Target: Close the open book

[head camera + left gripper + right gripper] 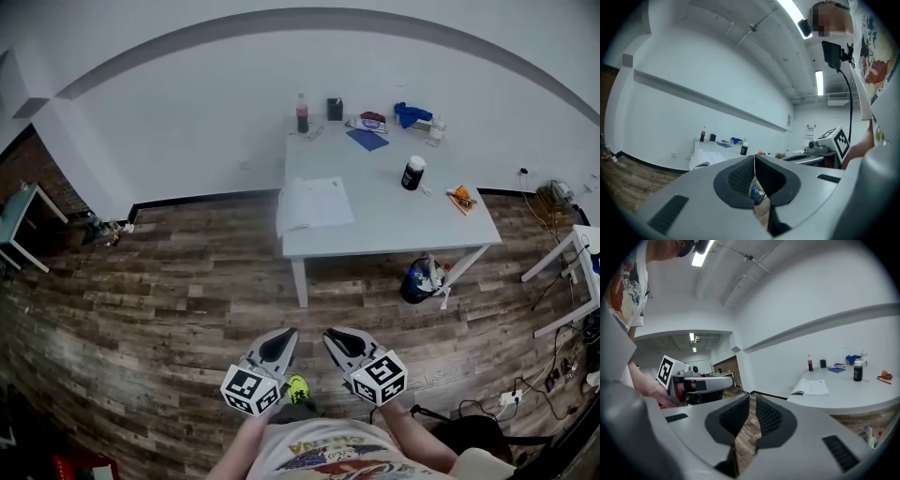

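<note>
Noted at bottom centre of the head view: left gripper and right gripper, side by side, held low over the wooden floor, well apart from the work. Confirmed in the left gripper view: left claw pressed fully together, nothing pinched. Confirmed in the right gripper view: right claw closed to a thin slit at the tips, likewise empty. Found further up, centre frame: open book, flat on the near left corner of the white table, pages up, left side at or slightly over the table edge. Judged light, limp in the single leaves, stiffer at the cover; best taken at the outer edge of one cover and folded over toward the spine, with the other claw steadying the opposite half. Noted open tabletop around the book: dark canister and orange item well to the right, bottle and blue cloth at the far edge by the wall. Flagged: risk of sliding off the near corner under a sideways push. Seen under the table: clutter.
</note>
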The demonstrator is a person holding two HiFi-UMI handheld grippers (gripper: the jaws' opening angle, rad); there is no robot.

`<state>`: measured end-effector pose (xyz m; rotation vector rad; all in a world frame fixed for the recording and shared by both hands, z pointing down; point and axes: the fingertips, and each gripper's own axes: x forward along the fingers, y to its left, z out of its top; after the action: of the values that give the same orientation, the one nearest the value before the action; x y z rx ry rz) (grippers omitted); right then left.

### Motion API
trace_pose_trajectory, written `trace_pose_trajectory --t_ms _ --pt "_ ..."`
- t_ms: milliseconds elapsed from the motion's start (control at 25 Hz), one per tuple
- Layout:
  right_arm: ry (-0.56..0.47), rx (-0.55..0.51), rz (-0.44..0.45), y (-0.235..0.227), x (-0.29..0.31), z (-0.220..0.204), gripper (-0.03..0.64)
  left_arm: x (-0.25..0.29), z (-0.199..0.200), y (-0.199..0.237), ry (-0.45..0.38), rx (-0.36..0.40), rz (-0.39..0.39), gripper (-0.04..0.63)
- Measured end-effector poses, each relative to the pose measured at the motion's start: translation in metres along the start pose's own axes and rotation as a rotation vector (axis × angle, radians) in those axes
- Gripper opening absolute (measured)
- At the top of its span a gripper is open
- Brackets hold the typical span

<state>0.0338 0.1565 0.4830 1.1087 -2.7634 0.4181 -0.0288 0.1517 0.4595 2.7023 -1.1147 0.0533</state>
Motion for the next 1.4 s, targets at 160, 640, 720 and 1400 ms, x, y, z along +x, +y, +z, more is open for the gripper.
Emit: trace_pose_trajectory --t_ms 160,640,720,1400 --pt "0.003 0.002 -0.011 -0.009 0.037 0.007 0.035 0.01 0.003 0.036 0.008 -0.007 -0.03 0.013" --pt "0.015 0.003 -0.03 -0.033 0.126 0.026 0.034 0.037 0.009 0.124 0.019 -0.028 -0.067 0.013" --pt "0.021 0.004 -0.031 -0.037 0.133 0.027 0.034 0.04 0.01 0.13 0.02 -0.038 -0.07 0.014" --pt "0.01 0.035 0.028 -0.155 0.184 0.065 0.034 0.15 0.026 0.176 0.054 -0.032 -0.022 0.013"
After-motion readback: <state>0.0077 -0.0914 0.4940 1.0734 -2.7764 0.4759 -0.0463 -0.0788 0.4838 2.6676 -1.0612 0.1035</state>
